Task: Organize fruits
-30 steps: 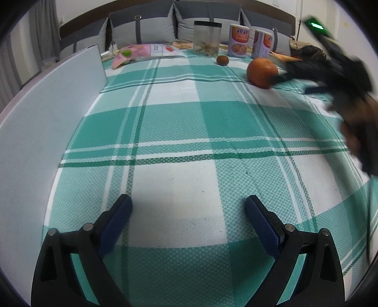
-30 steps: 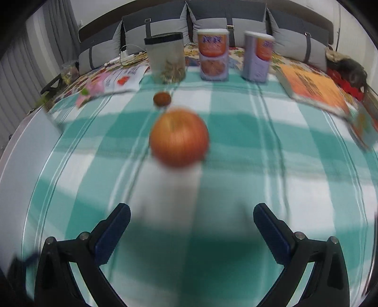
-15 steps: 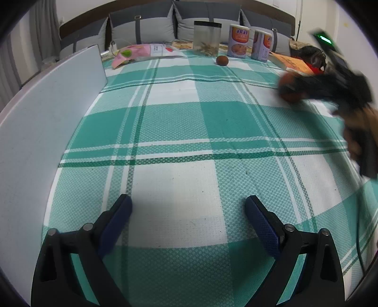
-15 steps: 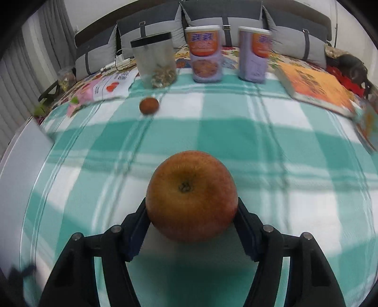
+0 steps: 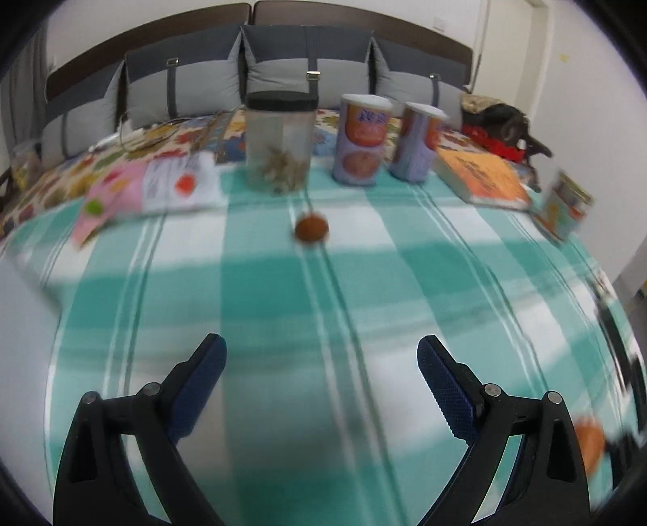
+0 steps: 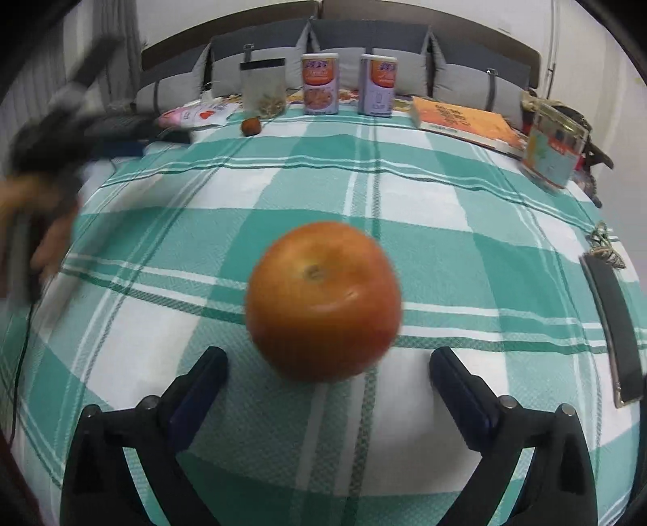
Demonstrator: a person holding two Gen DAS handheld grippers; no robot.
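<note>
Two fruits show: the apple [image 6: 323, 301] lies on the bed [image 6: 445, 226] just ahead of the spread right hand-held gripper [image 6: 328, 366], apparently placed. The small brown fruit [image 5: 311, 229] lies far ahead of the spread, empty left hand-held gripper [image 5: 321, 356], still to collect.

A home bedroom: a bed [image 6: 424, 210] with green-checked cover, grey cushions [image 5: 307, 60] against a dark headboard [image 5: 364, 20].

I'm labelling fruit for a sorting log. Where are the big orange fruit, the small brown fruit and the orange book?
big orange fruit [image 6: 323, 301], right wrist view, middle of its skin.
small brown fruit [image 5: 311, 229], left wrist view, its blurred centre.
orange book [image 6: 465, 120], right wrist view, middle of the cover.
</note>
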